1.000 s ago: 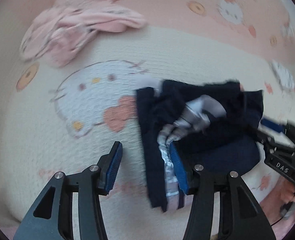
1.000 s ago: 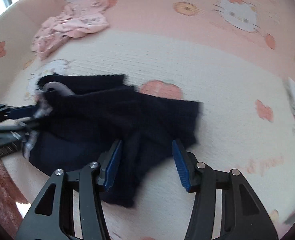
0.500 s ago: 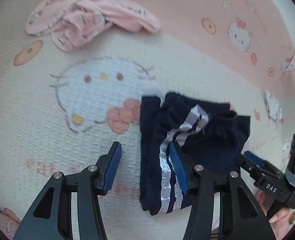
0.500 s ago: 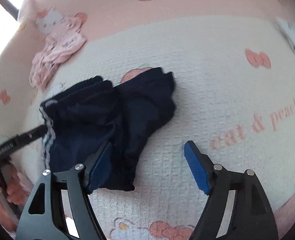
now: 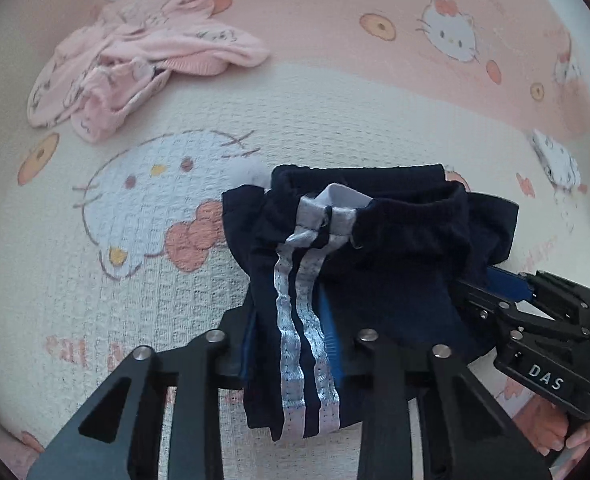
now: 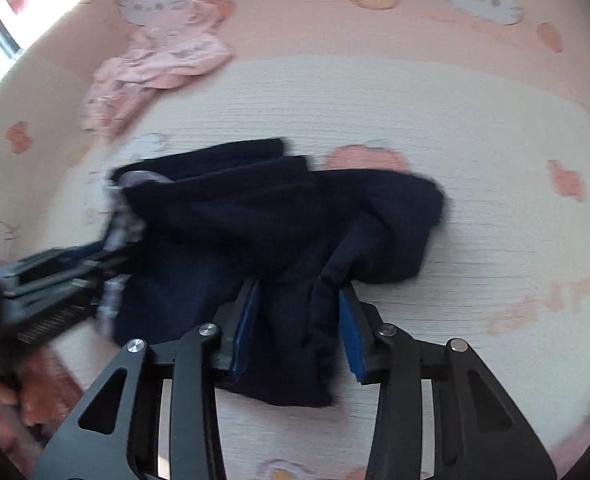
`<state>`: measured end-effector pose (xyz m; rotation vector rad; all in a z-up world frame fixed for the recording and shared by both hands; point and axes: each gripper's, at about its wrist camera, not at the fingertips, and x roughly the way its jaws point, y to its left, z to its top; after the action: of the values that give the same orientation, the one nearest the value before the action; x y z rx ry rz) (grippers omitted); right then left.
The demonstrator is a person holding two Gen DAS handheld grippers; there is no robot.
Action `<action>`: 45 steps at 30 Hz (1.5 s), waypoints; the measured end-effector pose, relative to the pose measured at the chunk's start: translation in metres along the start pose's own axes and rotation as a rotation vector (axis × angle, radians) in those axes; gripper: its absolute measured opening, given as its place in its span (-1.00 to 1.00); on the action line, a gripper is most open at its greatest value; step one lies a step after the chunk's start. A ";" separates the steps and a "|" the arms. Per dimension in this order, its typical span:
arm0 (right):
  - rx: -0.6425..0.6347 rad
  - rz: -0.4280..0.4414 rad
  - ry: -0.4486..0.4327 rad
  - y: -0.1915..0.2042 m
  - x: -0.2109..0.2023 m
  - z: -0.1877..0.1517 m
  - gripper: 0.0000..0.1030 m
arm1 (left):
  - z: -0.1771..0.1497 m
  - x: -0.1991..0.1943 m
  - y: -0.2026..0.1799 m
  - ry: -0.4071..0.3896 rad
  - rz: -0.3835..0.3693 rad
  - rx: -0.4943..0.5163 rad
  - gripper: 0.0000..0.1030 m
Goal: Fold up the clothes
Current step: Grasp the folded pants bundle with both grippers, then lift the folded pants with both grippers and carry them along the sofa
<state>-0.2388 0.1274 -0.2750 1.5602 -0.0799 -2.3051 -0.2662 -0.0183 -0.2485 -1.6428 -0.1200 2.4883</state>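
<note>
A crumpled pair of navy shorts (image 5: pixel 395 248) with two silver-white side stripes lies on the cream blanket. My left gripper (image 5: pixel 291 340) straddles the striped edge; its jaws are closing and both blue pads touch the cloth. In the right wrist view the same navy shorts (image 6: pixel 255 208) lie bunched, and my right gripper (image 6: pixel 297 320) has a fold of the near edge between its blue pads, its jaws closing too. The right gripper (image 5: pixel 507 284) shows at the shorts' right side in the left wrist view. The left gripper (image 6: pixel 95 264) shows blurred at their left side.
A crumpled pink garment (image 5: pixel 135 60) lies at the far left, also the pink garment (image 6: pixel 155 68) in the right wrist view. The blanket (image 5: pixel 95 280) is cream with cat prints and a pink border at the back. A person's hand (image 5: pixel 555 436) holds the right gripper.
Both grippers came down onto the navy shorts and narrowed on them: the left on the striped edge, the right on the near dark fold. The shorts bunched up between them.
</note>
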 end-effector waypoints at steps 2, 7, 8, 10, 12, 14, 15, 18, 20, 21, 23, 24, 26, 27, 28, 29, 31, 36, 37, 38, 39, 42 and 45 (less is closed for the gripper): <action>0.009 0.000 -0.008 0.003 0.006 0.003 -0.22 | 0.001 0.002 0.003 0.004 -0.024 -0.033 -0.44; 0.024 -0.004 -0.005 0.005 0.009 0.007 -0.48 | 0.003 0.005 -0.002 0.014 -0.090 -0.061 -0.70; 0.006 -0.014 -0.006 0.007 0.008 0.007 -0.60 | 0.002 0.005 -0.008 0.009 -0.075 -0.045 -0.71; -0.021 -0.027 -0.011 0.009 -0.002 0.001 -0.76 | 0.003 0.002 -0.017 0.001 -0.056 -0.023 -0.73; -0.055 -0.068 -0.033 0.018 -0.011 0.000 -0.77 | 0.006 -0.005 -0.023 -0.009 -0.089 -0.041 -0.73; -0.079 -0.085 -0.055 0.026 -0.022 -0.002 -0.78 | 0.006 -0.013 -0.033 -0.030 -0.099 -0.032 -0.74; -0.089 -0.087 -0.064 0.028 -0.027 -0.004 -0.78 | 0.005 -0.017 -0.038 -0.040 -0.097 -0.022 -0.74; -0.101 -0.098 -0.065 0.029 -0.037 -0.009 -0.78 | -0.004 -0.028 -0.050 -0.047 -0.066 0.021 -0.74; -0.077 -0.101 -0.044 0.022 -0.040 -0.015 -0.78 | -0.008 -0.030 -0.060 -0.036 -0.054 0.038 -0.74; -0.060 -0.093 -0.036 0.018 -0.043 -0.018 -0.79 | -0.010 -0.034 -0.062 -0.039 -0.050 0.045 -0.74; -0.032 -0.085 -0.031 0.011 -0.051 -0.023 -0.79 | -0.027 -0.064 -0.053 -0.049 -0.045 0.055 -0.74; -0.025 -0.090 -0.031 0.009 -0.058 -0.027 -0.79 | -0.029 -0.070 -0.060 -0.055 -0.049 0.053 -0.74; -0.017 -0.099 -0.053 0.008 -0.074 -0.033 -0.79 | -0.037 -0.081 -0.067 -0.065 -0.067 0.050 -0.74; -0.009 -0.093 -0.061 0.007 -0.080 -0.036 -0.79 | -0.039 -0.085 -0.073 -0.071 -0.067 0.061 -0.74; -0.001 -0.087 -0.069 0.005 -0.087 -0.040 -0.79 | -0.040 -0.088 -0.078 -0.077 -0.068 0.072 -0.74; 0.008 -0.083 -0.076 0.003 -0.095 -0.044 -0.79 | -0.042 -0.092 -0.083 -0.082 -0.068 0.083 -0.74; 0.019 -0.086 -0.086 -0.003 -0.105 -0.050 -0.79 | -0.044 -0.098 -0.094 -0.093 -0.071 0.103 -0.74; 0.076 -0.074 -0.104 -0.025 -0.124 -0.060 -0.79 | -0.038 -0.108 -0.116 -0.097 -0.109 0.121 -0.75; 0.093 -0.067 -0.109 -0.030 -0.128 -0.061 -0.79 | -0.036 -0.109 -0.122 -0.098 -0.113 0.130 -0.75; 0.107 -0.063 -0.115 -0.036 -0.132 -0.062 -0.79 | -0.033 -0.111 -0.127 -0.100 -0.118 0.138 -0.75; 0.120 -0.060 -0.121 -0.042 -0.137 -0.063 -0.79 | -0.030 -0.112 -0.133 -0.100 -0.129 0.143 -0.75; 0.160 -0.059 -0.145 -0.064 -0.151 -0.061 -0.79 | -0.016 -0.113 -0.155 -0.099 -0.160 0.162 -0.75; 0.206 -0.055 -0.172 -0.092 -0.166 -0.056 -0.79 | 0.001 -0.110 -0.188 -0.106 -0.181 0.206 -0.76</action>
<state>-0.1573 0.2745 -0.1719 1.4696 -0.3319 -2.5390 -0.2082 0.1473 -0.1199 -1.3578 -0.0226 2.3624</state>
